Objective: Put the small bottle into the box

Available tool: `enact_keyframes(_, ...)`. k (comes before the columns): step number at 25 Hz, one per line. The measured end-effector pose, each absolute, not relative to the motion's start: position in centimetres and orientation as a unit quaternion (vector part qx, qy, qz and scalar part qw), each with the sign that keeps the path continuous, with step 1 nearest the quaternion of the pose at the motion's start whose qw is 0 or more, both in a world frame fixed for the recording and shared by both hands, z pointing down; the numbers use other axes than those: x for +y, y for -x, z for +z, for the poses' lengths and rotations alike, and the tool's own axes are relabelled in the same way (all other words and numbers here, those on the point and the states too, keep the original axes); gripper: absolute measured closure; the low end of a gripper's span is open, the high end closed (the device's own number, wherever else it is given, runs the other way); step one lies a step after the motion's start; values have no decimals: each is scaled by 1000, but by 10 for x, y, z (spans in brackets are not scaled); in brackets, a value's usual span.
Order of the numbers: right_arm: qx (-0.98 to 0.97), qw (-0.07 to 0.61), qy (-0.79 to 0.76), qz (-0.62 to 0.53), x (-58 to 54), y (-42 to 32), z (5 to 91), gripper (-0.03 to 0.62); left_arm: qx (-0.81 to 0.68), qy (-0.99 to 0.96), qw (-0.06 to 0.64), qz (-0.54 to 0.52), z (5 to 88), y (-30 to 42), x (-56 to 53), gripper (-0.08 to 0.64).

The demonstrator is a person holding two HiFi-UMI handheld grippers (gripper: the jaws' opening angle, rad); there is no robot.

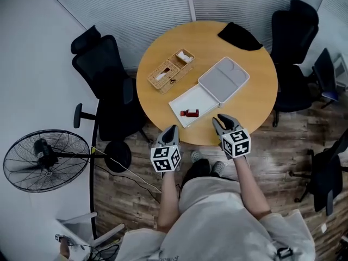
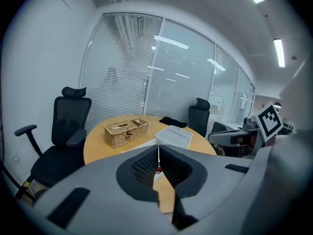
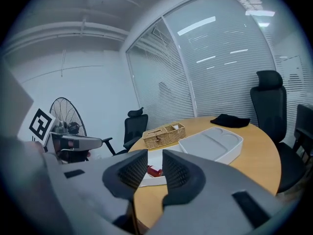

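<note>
My left gripper hangs at the near edge of the round wooden surface. Its jaws are pressed together with only a thin slit between them, and it has nothing in its hold. My right gripper reaches just over the same near edge, its jaws a narrow way apart and empty.

The small red bottle lies on its side on the flat white half of the open white box, close to the near edge and between my two grippers. The deeper half sits just beyond it toward the middle, and I cannot tell whether the two halves touch. A wicker basket stands toward the left edge, and a black cloth lies at the far right edge.
</note>
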State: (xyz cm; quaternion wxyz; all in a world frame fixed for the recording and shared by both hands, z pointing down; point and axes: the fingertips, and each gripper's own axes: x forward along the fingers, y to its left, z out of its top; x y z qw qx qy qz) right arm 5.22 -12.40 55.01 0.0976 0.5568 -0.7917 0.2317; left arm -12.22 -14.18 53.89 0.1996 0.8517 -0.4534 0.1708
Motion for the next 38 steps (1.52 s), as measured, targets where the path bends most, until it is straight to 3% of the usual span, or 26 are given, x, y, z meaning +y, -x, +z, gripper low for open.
enact_keyframes(10, -797, 79, -555, 223, -101, -59, 550, 572, -450, -858, 185, 167, 538, 119, -121, 531)
enact_keyframes(38, -791, 99, -563, 221, -84, -78, 553, 575, -434, -871, 177, 147, 529, 100, -111, 531)
